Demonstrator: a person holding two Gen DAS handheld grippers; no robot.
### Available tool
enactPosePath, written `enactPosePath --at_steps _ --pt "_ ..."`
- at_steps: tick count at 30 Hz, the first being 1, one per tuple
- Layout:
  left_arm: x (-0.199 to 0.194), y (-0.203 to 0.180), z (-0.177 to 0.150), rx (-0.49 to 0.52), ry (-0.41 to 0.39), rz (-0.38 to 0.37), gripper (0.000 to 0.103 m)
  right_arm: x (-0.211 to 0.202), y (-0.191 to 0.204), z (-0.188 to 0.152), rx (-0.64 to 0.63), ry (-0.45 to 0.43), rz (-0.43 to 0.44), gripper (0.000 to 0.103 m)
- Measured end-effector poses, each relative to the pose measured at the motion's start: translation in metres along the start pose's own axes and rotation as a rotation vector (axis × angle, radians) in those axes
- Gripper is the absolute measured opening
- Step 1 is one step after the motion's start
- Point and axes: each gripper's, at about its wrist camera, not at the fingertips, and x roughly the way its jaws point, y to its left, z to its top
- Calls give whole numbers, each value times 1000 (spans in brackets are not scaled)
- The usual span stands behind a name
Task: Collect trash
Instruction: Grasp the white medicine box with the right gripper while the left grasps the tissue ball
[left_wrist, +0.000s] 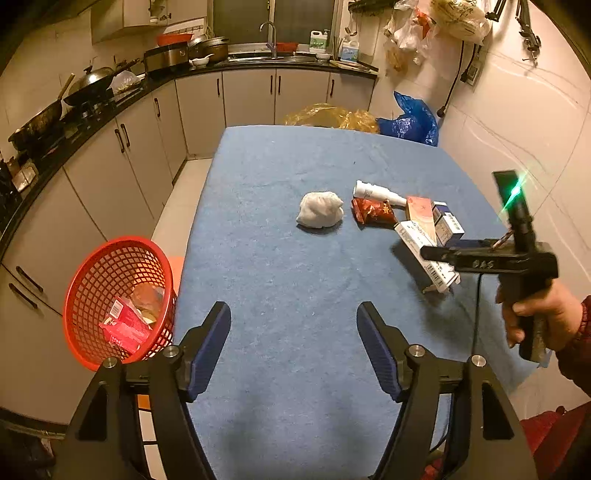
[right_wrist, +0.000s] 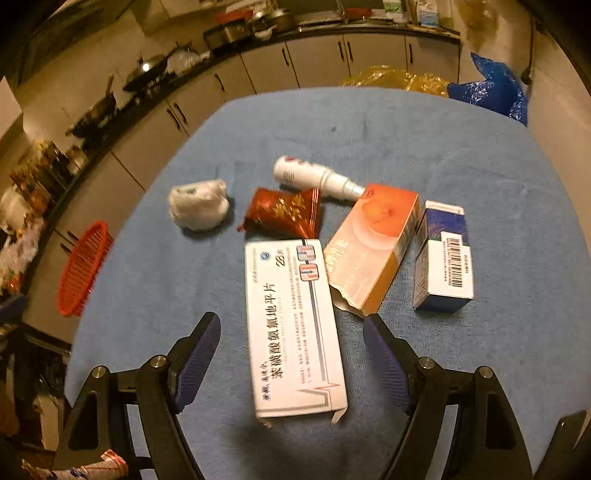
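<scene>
**Both grippers hanging open over the trash table**

The right wrist view is blurring at the edges, so the counter clutter and the small print on the boxes are hard to read. In the left wrist view the right gripper (left_wrist: 436, 254) is showing only side-on, covering part of the white box (left_wrist: 439, 275), and the person's hand (left_wrist: 535, 317) is running off the frame's right edge. The basket (left_wrist: 118, 295) is sitting left of the left jaws, beside the table (left_wrist: 258, 258); a red carton and other bits are lying inside, half hidden by mesh.

The left gripper (left_wrist: 293, 325) is standing open with nothing but blue cloth between its jaws; the wad (left_wrist: 319, 208) is lying well ahead.

The right gripper (right_wrist: 291, 336) is also gaping open, the white box (right_wrist: 291, 325) lying lengthwise between its jaws, pads not touching. Just ahead are lying the wrapper (right_wrist: 284, 212), bottle (right_wrist: 314, 177), orange box (right_wrist: 373, 247) and blue box (right_wrist: 443, 258).
</scene>
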Motion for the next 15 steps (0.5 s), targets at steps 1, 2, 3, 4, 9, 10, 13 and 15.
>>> enactPosePath --at_steps 1,2,3,4,9,10,13,15 --pt "1 -1 1 -3 1 -1 70 2 0 0 -2 6 -2 77" --pt "1 -1 3 -7 1 -3 71 5 -2 -1 7 24 10 66" --pt "2 -1 5 -12 3 -8 71 7 -3 -2 19 42 30 59" --pt "4 -2 7 -17 7 -13 72 6 -5 -5 32 42 41 57" --pt "19 -9 21 -9 28 -34 73 -12 -9 -15 53 11 89 57" --pt "24 -11 25 -8 35 -43 74 -18 -10 -17 66 0 103 57" --pt "43 -16 40 -6 47 -64 76 -36 -11 -22 89 -35 117 57" --pt "58 -18 51 -7 58 -76 76 -49 -12 -25 94 -52 123 57"
